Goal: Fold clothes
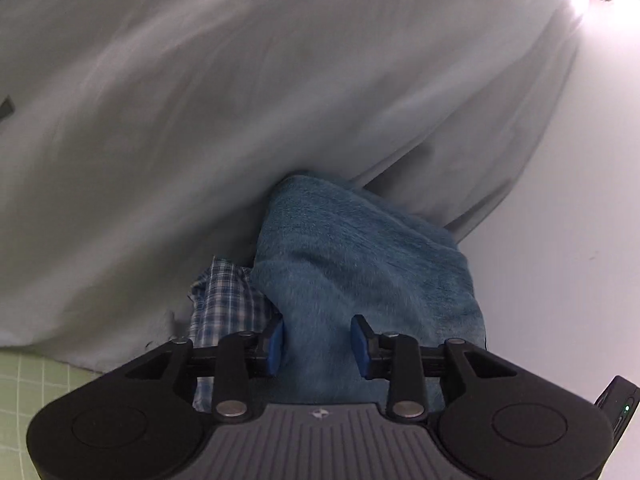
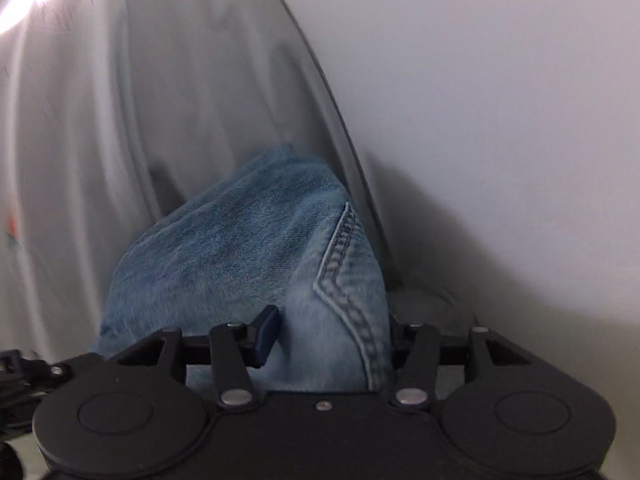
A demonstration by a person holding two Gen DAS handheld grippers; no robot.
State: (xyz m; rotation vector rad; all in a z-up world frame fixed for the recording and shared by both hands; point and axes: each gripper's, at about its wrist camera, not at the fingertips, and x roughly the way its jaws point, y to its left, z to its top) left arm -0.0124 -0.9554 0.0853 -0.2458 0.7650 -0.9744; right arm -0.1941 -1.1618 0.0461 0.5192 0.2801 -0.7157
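In the left wrist view my left gripper (image 1: 318, 344) is shut on a bunched fold of blue denim jeans (image 1: 360, 256), which rises between the blue pads. A strip of blue-and-white checked fabric (image 1: 224, 304) hangs at the left pad. In the right wrist view my right gripper (image 2: 332, 336) is shut on another fold of the jeans (image 2: 240, 248), with a stitched seam (image 2: 344, 276) beside the right finger. That right finger is mostly hidden by the denim. Both grippers hold the jeans up in the air.
A large pale grey-white cloth (image 1: 200, 120) fills the background behind the jeans in both views (image 2: 100, 120). A plain white wall (image 2: 500, 100) is at the right. A green gridded mat (image 1: 24, 392) shows at the lower left of the left wrist view.
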